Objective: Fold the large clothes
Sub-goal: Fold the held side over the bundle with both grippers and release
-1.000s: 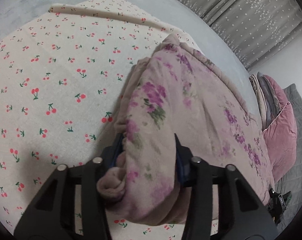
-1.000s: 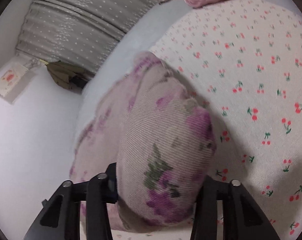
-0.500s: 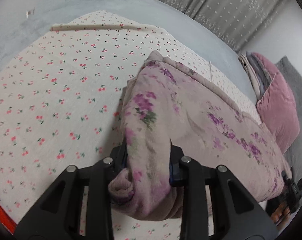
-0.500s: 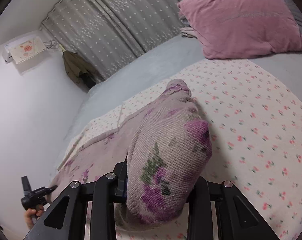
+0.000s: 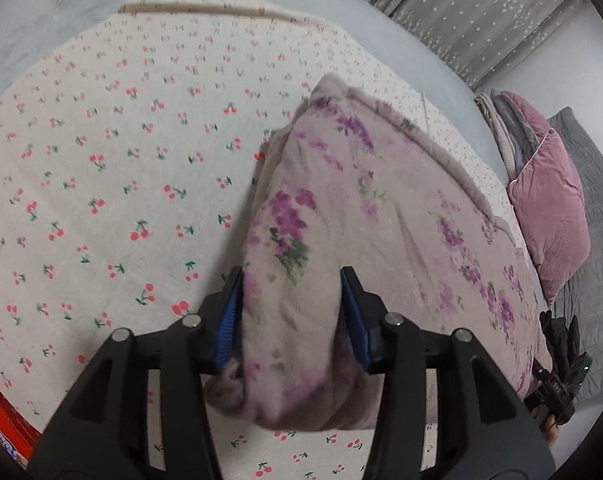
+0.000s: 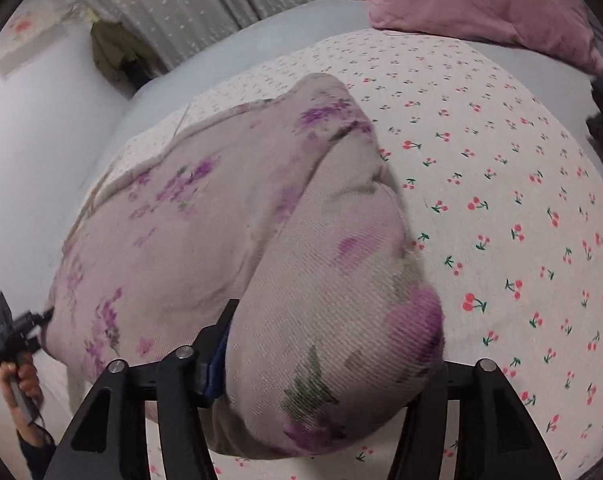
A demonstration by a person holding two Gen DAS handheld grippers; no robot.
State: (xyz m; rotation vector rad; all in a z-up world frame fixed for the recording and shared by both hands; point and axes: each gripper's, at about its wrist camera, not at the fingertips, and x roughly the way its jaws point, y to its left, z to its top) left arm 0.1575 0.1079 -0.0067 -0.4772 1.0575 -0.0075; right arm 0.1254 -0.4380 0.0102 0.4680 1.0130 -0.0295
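A thick mauve garment with purple flowers (image 5: 381, 216) hangs folded over between my two grippers, above a cherry-print sheet (image 5: 101, 160). My left gripper (image 5: 291, 312) is shut on a bunched corner of it, blue pads pressing both sides. My right gripper (image 6: 329, 364) is shut on the opposite corner (image 6: 333, 320), which bulges over and hides the right finger. The other gripper shows at the edge of each view: the right gripper in the left wrist view (image 5: 561, 364), the left gripper in the right wrist view (image 6: 9, 336).
A pink pillow (image 5: 549, 216) and grey quilt (image 5: 597, 240) lie at the bed's far end. Grey dotted curtains (image 5: 481, 12) hang behind. A red box edge (image 5: 1, 412) sits at lower left. The pillow also shows in the right wrist view (image 6: 481, 0).
Both grippers, still clamped on the garment, have tilted back down toward the bed. The garment has spread wider between them.
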